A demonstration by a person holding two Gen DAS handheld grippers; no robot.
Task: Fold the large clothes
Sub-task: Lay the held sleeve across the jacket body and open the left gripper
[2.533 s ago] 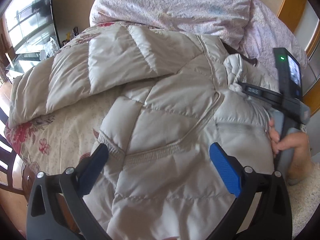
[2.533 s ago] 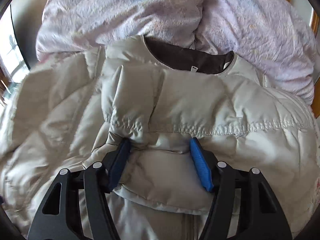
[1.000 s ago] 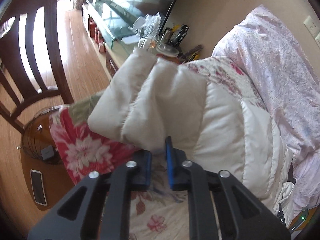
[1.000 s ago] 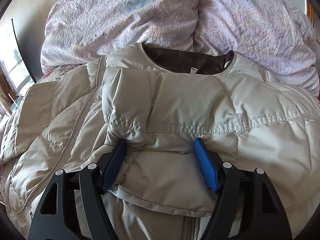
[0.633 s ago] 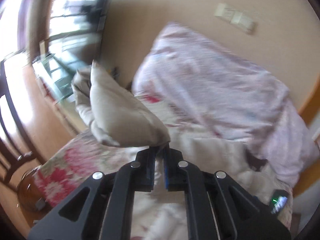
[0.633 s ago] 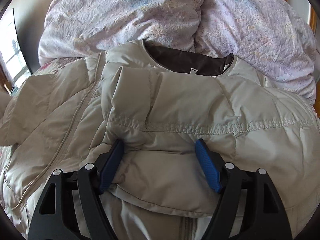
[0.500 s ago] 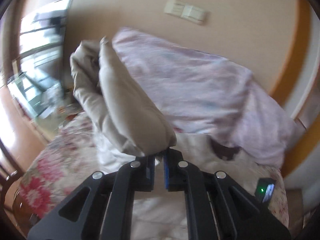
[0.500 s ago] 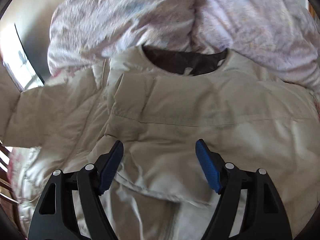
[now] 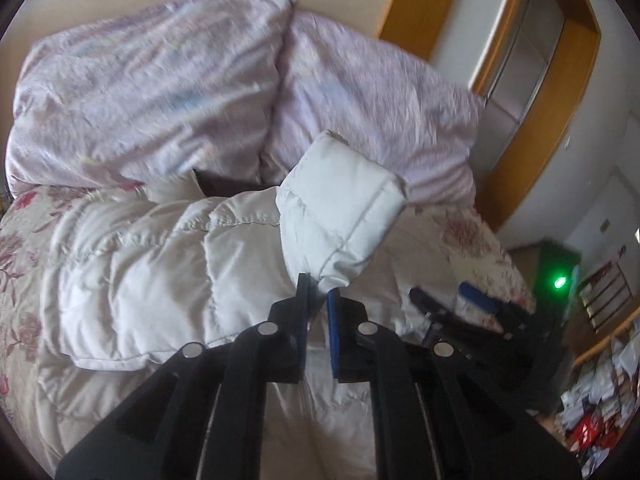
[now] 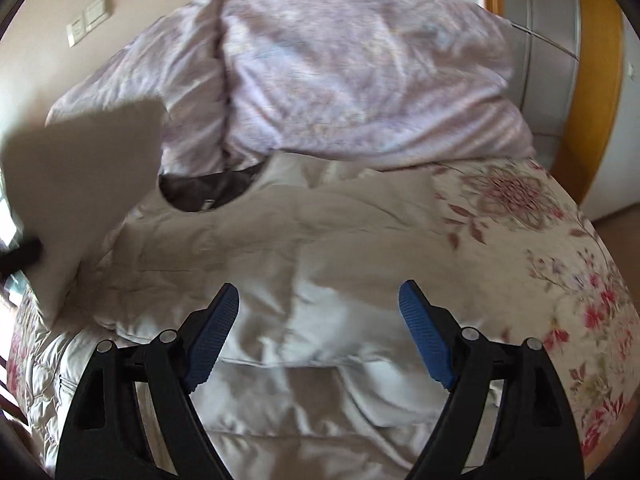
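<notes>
No text, label or number can be read anywhere.

You're in a home bedroom: a bed (image 10: pixel 560 240) under a floral cover, a rumpled lilac duvet (image 10: pixel 340 72) heaped at the wall, a wall switch (image 10: pixel 88 18) above, and a wood-framed doorway (image 9: pixel 552 92) beside it.

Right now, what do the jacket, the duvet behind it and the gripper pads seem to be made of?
Jacket: looks like smooth, faintly shiny synthetic shell over puffy fill; quilted stitch lines, soft bulges.
Duvet: likely matte woven cotton; fine crinkles, no sheen.
Pads on the right gripper: blue, ribbed, probably rubber or plastic.
</notes>
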